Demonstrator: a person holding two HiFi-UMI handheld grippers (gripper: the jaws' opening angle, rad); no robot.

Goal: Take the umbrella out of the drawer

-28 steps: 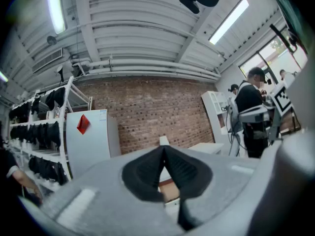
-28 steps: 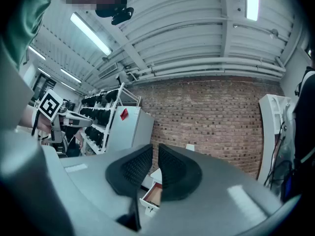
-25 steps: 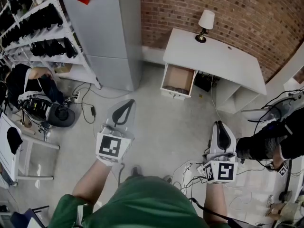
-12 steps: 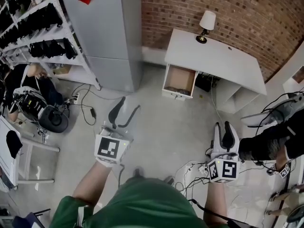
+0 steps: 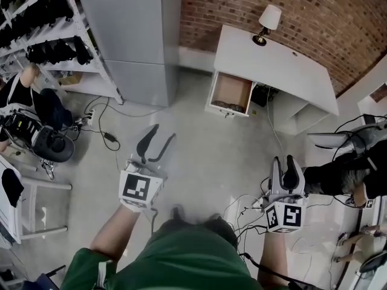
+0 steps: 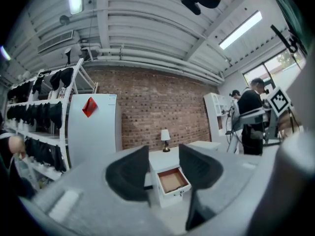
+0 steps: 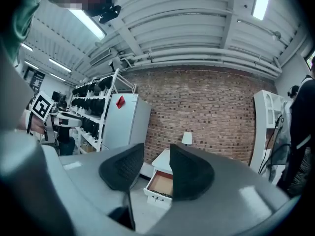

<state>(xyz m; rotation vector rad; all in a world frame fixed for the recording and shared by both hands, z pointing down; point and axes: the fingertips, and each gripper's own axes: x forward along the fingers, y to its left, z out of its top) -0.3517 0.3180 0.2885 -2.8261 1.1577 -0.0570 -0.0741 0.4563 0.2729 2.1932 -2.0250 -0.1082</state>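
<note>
Grippers [image 5: 164, 133] [image 5: 283, 160] nearer, fingers [image 5: 147, 142] newly apart; drawer [image 5: 230, 90] ahead

You're working in an evenly bright room. Ceiling tube lights [image 6: 241, 29] above the brick wall [image 6: 157, 107] burn out to white in both gripper views, and the floor [image 5: 199, 144] before that wall carries only faint shadows. Both gripper views bulge fishbowl-style with black corners; the left gripper view is softer throughout. Your head view is fairly sharp.
</note>
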